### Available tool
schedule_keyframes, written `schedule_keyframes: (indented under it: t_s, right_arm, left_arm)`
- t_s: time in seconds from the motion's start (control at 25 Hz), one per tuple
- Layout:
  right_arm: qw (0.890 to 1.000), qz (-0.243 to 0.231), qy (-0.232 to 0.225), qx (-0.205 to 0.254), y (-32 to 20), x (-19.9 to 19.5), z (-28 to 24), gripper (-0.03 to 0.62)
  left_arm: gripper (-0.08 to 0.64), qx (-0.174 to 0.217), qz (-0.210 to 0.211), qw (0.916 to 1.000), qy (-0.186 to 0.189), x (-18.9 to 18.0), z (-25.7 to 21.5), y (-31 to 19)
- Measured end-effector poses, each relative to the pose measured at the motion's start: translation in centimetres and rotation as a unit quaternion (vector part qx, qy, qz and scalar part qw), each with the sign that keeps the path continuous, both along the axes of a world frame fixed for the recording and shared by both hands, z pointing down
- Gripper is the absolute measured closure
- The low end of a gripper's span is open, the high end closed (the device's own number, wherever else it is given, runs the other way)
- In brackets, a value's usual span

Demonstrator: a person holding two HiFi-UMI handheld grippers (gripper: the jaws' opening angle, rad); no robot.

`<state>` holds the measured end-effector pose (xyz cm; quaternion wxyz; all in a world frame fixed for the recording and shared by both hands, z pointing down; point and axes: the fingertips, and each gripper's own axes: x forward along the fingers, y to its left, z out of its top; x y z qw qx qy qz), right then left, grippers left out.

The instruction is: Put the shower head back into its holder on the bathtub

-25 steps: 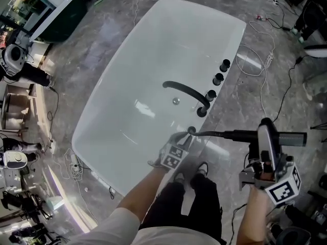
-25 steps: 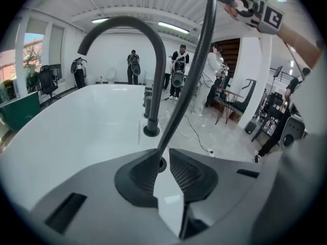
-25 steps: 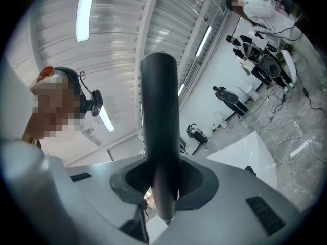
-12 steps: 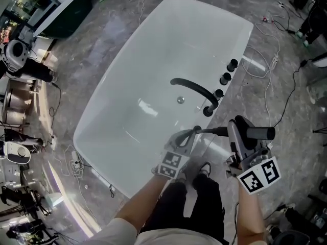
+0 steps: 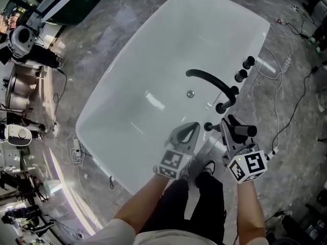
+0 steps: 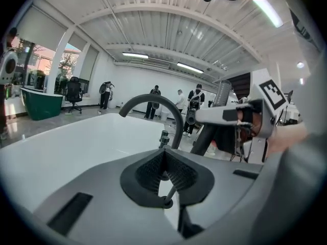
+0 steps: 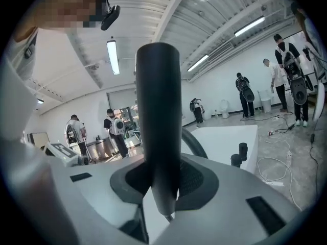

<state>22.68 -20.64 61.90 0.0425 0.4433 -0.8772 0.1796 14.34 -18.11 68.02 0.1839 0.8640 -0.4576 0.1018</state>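
Observation:
The white bathtub [image 5: 153,60] has a black spout [image 5: 207,79] and black knobs [image 5: 238,75] on its right rim. A small round black holder [image 5: 208,127] sits on the near rim. My right gripper [image 5: 228,124] is shut on the black shower head handle [image 5: 246,130], just right of the holder; its hose is hidden. In the right gripper view the handle [image 7: 158,111] stands upright between the jaws of my right gripper [image 7: 159,185]. My left gripper [image 5: 195,125] hangs just left of the holder. The jaws of my left gripper [image 6: 163,160] are shut, and I see nothing gripped.
White and black cables [image 5: 278,101] lie on the grey floor right of the tub. My shoes [image 5: 204,168] stand at the tub's near rim. Machines and a person [image 5: 23,40] are at the far left. Other people [image 6: 153,98] stand in the hall beyond.
My right gripper has carried the shower head down and left, close to the holder, and rolled it. My left gripper has lifted a little off the rim.

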Motion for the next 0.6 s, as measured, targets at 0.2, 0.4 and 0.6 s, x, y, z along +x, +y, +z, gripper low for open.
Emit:
schedule_keyframes:
  t_s: [0.2,0.4,0.6]
  right_arm:
    - [0.999,-0.019,0.044,-0.014,-0.1,-1.0,4.1,0.485]
    - [0.995,-0.04,0.085,-0.041,0.6,-1.5,6.6,0.485]
    - [0.991,-0.055,0.103,-0.068,0.9,-2.9,11.0,0.485]
  left_arm:
    - [0.555,0.0,-0.013,0.9999,0.007,-0.4,0.5,0.3]
    - [0.555,0.001,-0.026,0.9996,0.012,-1.3,1.0,0.7]
    - [0.555,0.001,-0.032,0.9994,0.013,-2.4,2.9,1.8]
